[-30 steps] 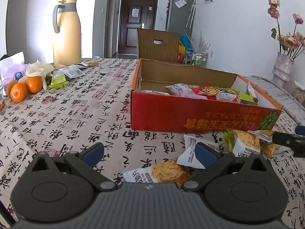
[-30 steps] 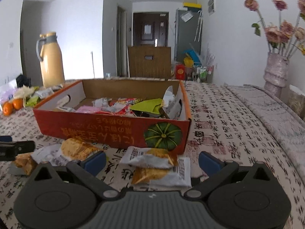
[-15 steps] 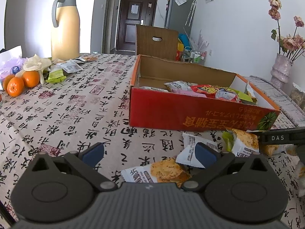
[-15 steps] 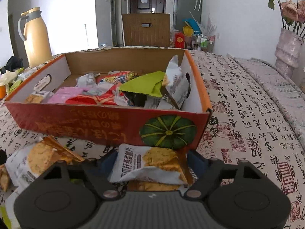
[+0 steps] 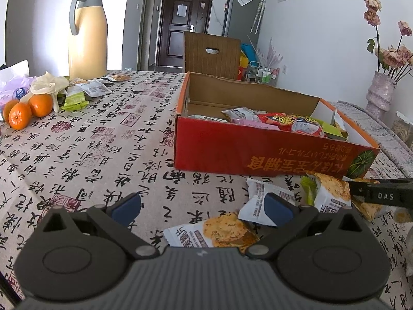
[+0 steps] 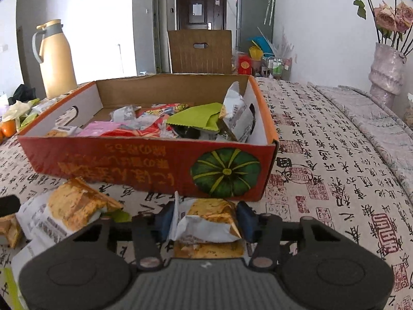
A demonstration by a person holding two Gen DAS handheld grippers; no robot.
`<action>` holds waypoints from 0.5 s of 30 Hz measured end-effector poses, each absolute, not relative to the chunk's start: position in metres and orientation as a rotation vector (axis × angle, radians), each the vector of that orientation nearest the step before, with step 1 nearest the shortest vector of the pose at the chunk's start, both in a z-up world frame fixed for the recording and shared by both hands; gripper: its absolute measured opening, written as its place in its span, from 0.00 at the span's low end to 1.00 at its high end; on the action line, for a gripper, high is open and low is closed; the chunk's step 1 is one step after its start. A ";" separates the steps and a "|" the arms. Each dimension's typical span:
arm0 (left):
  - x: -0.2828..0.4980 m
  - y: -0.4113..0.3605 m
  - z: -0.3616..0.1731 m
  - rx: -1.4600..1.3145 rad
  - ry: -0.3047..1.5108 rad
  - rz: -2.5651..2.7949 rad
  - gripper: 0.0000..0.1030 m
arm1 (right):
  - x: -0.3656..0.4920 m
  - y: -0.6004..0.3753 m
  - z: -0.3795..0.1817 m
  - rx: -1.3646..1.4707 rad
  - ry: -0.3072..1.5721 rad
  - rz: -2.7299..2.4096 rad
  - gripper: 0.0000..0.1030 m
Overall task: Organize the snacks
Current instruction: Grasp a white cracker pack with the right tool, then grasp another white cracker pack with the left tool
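A red cardboard box (image 6: 129,165) with a pumpkin picture stands on the table and holds several snack packets. In front of it lie loose cracker packets (image 6: 69,206). My right gripper (image 6: 205,219) is closing; its blue pads press both sides of a crumpled white cracker packet (image 6: 206,222) that lies on another packet. One of its black fingers (image 5: 379,196) shows at the right in the left wrist view. My left gripper (image 5: 202,206) stands open low over the cloth. A cracker packet (image 5: 219,232) lies between its fingers, untouched. The box (image 5: 258,155) is beyond it.
A tall yellow thermos (image 5: 87,33) stands at the far left, with oranges (image 5: 28,108) and more packets (image 5: 90,87) beside it. A vase of dried roses (image 6: 387,75) is at the far right. A wooden chair back (image 6: 200,51) rises behind the box.
My right gripper moved in low toward the box front and its jaws went from wide open to closed around the white cracker packet. The left gripper stayed put and open.
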State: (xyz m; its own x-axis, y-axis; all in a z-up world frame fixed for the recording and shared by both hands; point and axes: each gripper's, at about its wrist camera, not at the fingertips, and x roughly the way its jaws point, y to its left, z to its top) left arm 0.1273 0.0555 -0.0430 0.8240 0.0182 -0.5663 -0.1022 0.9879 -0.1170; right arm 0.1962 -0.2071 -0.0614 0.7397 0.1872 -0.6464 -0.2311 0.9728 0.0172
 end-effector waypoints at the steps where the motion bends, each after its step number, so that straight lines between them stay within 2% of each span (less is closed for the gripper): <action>1: 0.127 0.056 -0.043 -0.145 0.599 0.065 1.00 | 0.194 -0.208 -0.061 -0.061 0.696 0.229 0.48; 15: 0.125 0.059 -0.036 -0.153 0.603 0.077 1.00 | 0.137 -0.225 -0.041 0.000 0.531 0.195 0.48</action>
